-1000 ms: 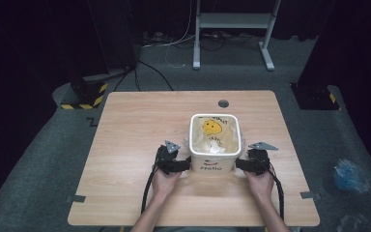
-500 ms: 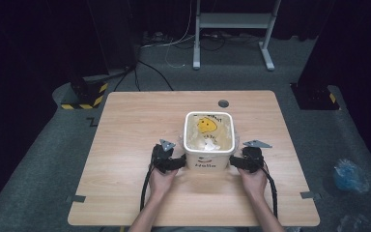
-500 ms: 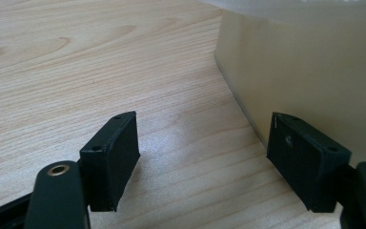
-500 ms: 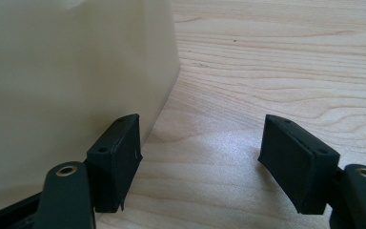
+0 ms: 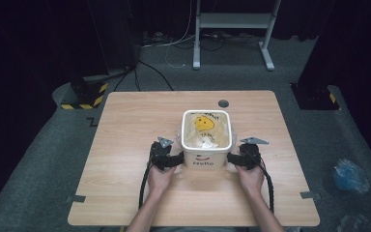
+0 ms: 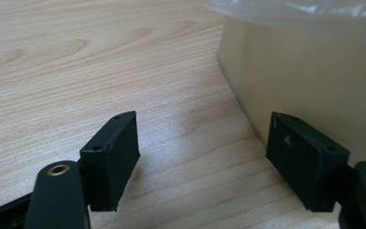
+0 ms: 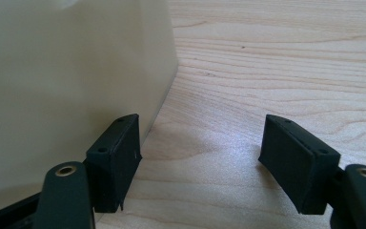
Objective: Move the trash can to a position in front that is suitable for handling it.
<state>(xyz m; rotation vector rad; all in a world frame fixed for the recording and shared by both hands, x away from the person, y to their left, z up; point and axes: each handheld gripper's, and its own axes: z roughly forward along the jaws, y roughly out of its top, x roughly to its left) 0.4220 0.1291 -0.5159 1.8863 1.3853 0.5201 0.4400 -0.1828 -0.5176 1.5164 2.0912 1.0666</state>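
White tub [image 5: 206, 150]: on tabletop [image 5: 125, 130], between left gripper [image 5: 173, 161] and right gripper [image 5: 235, 159]; both grippers' jaws apart, nothing between them.

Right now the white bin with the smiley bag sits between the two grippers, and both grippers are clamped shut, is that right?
Not quite. The white bin does sit between the left gripper and the right gripper, but both are open: each gripper view shows its jaws spread wide over bare table.

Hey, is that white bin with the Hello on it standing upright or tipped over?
Upright. The white bin sits flat on the table with its open top facing up, showing a clear bag liner inside.
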